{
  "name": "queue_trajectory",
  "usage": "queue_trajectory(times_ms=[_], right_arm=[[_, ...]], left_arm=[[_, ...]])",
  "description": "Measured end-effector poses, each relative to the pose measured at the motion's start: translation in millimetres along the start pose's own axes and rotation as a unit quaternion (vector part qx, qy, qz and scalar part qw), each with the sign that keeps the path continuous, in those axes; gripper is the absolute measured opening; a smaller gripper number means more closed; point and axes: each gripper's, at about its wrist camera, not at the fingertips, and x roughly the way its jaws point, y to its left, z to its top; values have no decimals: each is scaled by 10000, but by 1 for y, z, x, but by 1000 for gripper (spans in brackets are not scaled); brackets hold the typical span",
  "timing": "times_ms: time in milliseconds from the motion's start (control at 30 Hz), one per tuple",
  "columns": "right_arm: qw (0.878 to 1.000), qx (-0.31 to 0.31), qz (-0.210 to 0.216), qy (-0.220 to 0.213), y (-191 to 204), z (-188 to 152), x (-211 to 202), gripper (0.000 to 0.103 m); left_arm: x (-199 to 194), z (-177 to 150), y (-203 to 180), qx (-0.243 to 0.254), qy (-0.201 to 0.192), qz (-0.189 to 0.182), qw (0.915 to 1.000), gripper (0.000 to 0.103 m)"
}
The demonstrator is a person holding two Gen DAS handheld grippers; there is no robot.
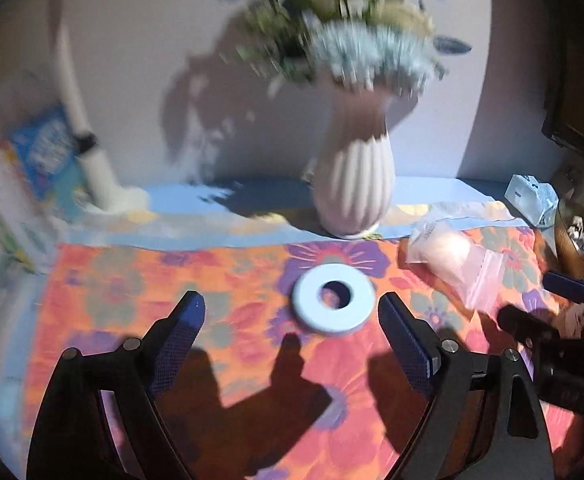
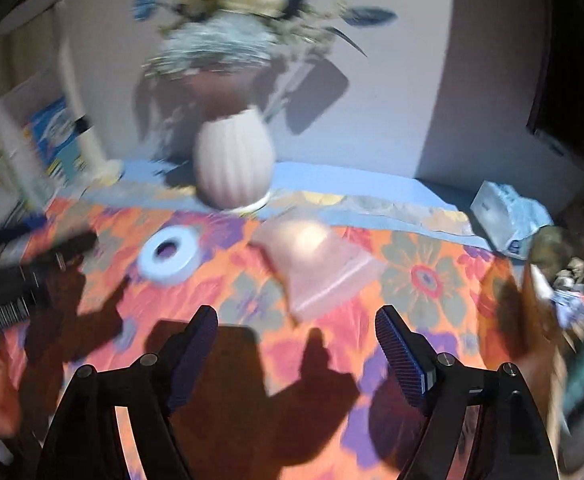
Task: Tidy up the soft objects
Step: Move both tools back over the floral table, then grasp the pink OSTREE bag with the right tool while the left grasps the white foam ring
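The left hand-held gripper (image 1: 292,316) is spread wide with nothing in it. Just past it, a pale blue ring (image 1: 333,298) lies flat on the flowery table (image 1: 172,280). The right hand-held gripper (image 2: 295,328) is spread wide and empty too. A clear bag (image 2: 311,260) with something soft and pink lies just ahead. Farther back stands a white vase (image 1: 353,184) of flowers.

Sunlit pale wall (image 1: 140,40); floral tablecloth (image 1: 132,280).
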Motion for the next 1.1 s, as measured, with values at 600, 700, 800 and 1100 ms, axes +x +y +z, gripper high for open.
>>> queue_trajectory(times_ms=[600,700,800,1100], right_arm=[[9980,-50,607,169,-22,36,95,80],[9979,-81,630,106,-23,36,95,85],[9982,-139,531,229,-22,35,101,85],[9986,-485,45,219,-8,33,105,68]], left_arm=[[73,-17,-32,460,492,64,9977,89],[73,-18,-34,571,495,125,9971,89],[74,-17,-34,569,520,117,9970,88],[77,-16,-29,514,574,194,9968,88]])
